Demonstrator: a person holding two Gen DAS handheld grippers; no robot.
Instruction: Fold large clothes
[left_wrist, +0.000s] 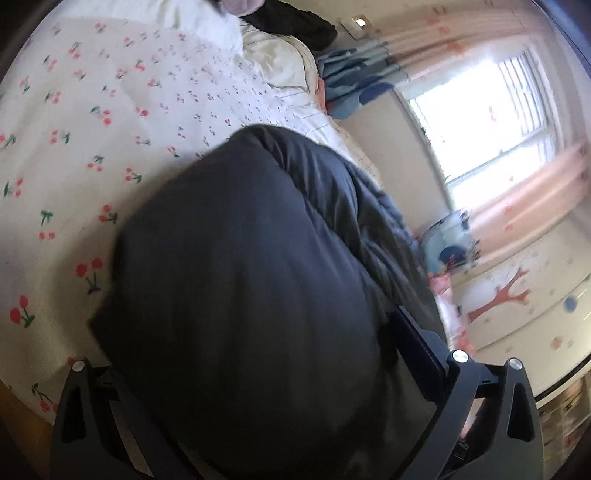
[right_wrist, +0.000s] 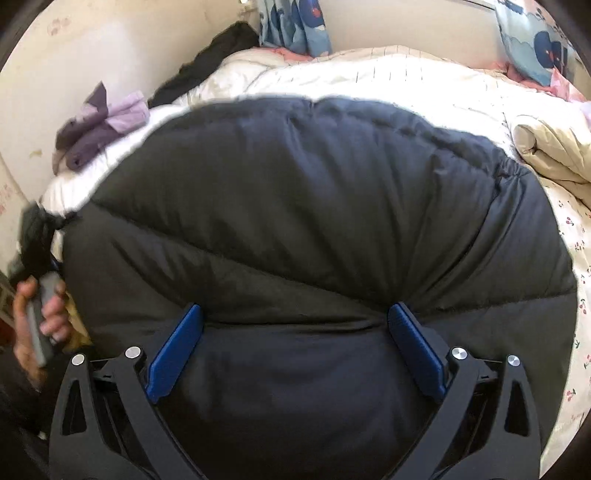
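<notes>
jacket: big dark grey quilted puffer jacket (right_wrist: 288, 229), lying bunched up on the bed and pretty much filling both views. In the right wrist view it runs from about 9 o'clock to 3 o'clock, with stitched puffy channels going across it.
right tool: right tool (right_wrist: 295, 343) has its two blue pads (right_wrist: 173, 354) spread wide, and a fat fold of the jacket sits between them. Pads look to be touching the fabric on both sides but not squeezing it, so I'd call it released.
left tool: left tool (left_wrist: 258, 369) is mostly buried under the jacket. One dark finger (left_wrist: 421, 347) pokes out at about 4 o'clock, the other is hidden by fabric, so honestly can't tell if it's clenched or not.
left hand: bare hand (right_wrist: 40, 325) at 8 o'clock in the right wrist view, wrapped around a grey handle (right_wrist: 38, 321).
bed: white sheet with little red cherry print (left_wrist: 92, 147) from 9 to 12 o'clock in the left wrist view, jacket lying on top of it.
other stuff: cream striped duvet (right_wrist: 406, 74) heaped behind the jacket at 12 to 2 o'clock, purple crumpled clothes (right_wrist: 99, 125) at 10 o'clock, bright window (left_wrist: 480, 122) with pink curtains at 2 o'clock in the left wrist view.
</notes>
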